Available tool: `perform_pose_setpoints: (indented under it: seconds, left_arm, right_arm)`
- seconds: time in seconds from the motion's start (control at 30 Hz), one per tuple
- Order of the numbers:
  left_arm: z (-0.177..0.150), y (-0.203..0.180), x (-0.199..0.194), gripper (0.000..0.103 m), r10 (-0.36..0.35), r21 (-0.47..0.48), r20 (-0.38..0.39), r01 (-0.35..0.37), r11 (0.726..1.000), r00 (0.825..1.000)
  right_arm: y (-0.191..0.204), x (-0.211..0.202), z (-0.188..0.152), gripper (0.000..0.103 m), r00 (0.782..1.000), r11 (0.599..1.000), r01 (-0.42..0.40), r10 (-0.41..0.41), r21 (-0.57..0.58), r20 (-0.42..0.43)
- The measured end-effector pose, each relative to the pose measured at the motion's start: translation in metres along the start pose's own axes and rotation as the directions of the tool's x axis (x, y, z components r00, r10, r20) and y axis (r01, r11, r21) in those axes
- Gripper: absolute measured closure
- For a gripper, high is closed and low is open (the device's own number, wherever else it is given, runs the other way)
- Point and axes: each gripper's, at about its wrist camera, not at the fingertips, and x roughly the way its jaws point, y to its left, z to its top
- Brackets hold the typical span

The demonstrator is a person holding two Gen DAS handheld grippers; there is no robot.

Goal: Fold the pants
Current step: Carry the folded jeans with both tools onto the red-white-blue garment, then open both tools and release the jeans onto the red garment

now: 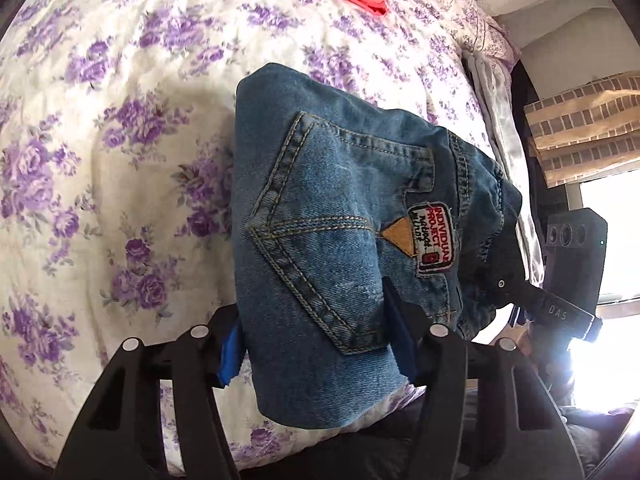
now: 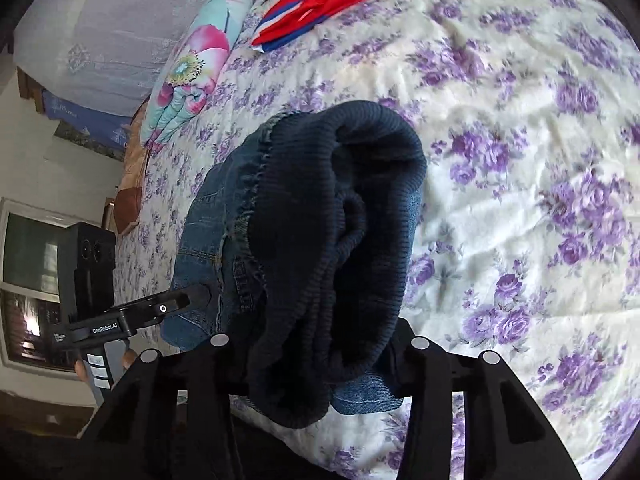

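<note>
**A:** So where are the jeans [image 1: 320,216] right now? Looks like they're bunched up and held over the bed [image 1: 120,160], back pocket and that red-bordered patch [image 1: 434,236] facing the left camera.

**B:** Yep. The left tongs [image 1: 316,344] are clamped on the jeans, blue pads [image 1: 230,354] squeezing the denim on both sides near the pocket end. The right tongs [image 2: 316,344] are closed on them too, at the dark ribbed waistband [image 2: 340,240], which droops over the fingers.

**A:** So both ends pinched, fabric hanging between them?

**B:** Pretty much, folded thick. The purple flowered bedspread is under it all. There's a red, white and blue garment [image 2: 316,4] further up the bed, well apart from the jeans, and a floral pillow [image 2: 192,64] at the edge.
</note>
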Motion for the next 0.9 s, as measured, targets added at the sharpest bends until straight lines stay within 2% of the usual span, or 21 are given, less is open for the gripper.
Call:
perform_pose_setpoints:
  seconds: [0.13,0.23,0.37,0.53,0.63,0.77,0.87,0.9]
  left_arm:
    - [0.018,-0.005,-0.023,0.046,0.011,0.006,0.055,-0.011,1.000,0.998]
    - [0.062,-0.010,-0.038,0.046,0.027,0.050,0.095,-0.032,0.998,0.995]
    - [0.174,-0.011,-0.047,0.046,0.031,0.074,0.146,-0.042,0.996,0.989]
    - [0.323,-0.013,-0.047,0.046,0.041,0.073,0.183,-0.055,0.996,0.982]
    - [0.384,-0.008,-0.035,0.046,0.046,0.050,0.172,-0.056,0.997,0.984]
    - [0.427,0.005,-0.002,0.046,0.049,0.053,0.149,-0.058,0.997,0.988]
    - [0.432,0.031,0.040,0.045,0.043,0.031,0.080,-0.045,0.998,0.996]
    - [0.428,0.041,0.056,0.041,0.044,0.019,0.059,-0.045,0.999,0.997]
  right_arm:
    - [0.022,-0.013,0.023,0.057,0.998,0.997,0.017,-0.012,-0.080,0.056]
    - [0.025,-0.017,0.076,0.057,0.997,0.996,-0.018,0.024,-0.086,0.068]
    - [0.031,-0.021,0.181,0.057,0.990,0.991,-0.012,0.030,-0.133,0.137]
    - [0.035,-0.013,0.332,0.056,0.981,0.993,0.006,0.017,-0.116,0.194]
    - [0.033,0.002,0.393,0.056,0.980,0.992,0.032,-0.008,-0.120,0.198]
    - [0.006,0.031,0.431,0.055,0.984,0.995,0.015,0.002,-0.097,0.176]
    - [-0.028,0.072,0.431,0.052,0.993,0.999,-0.008,0.013,-0.045,0.113]
    - [-0.038,0.084,0.426,0.050,0.994,0.999,-0.007,0.011,-0.042,0.106]
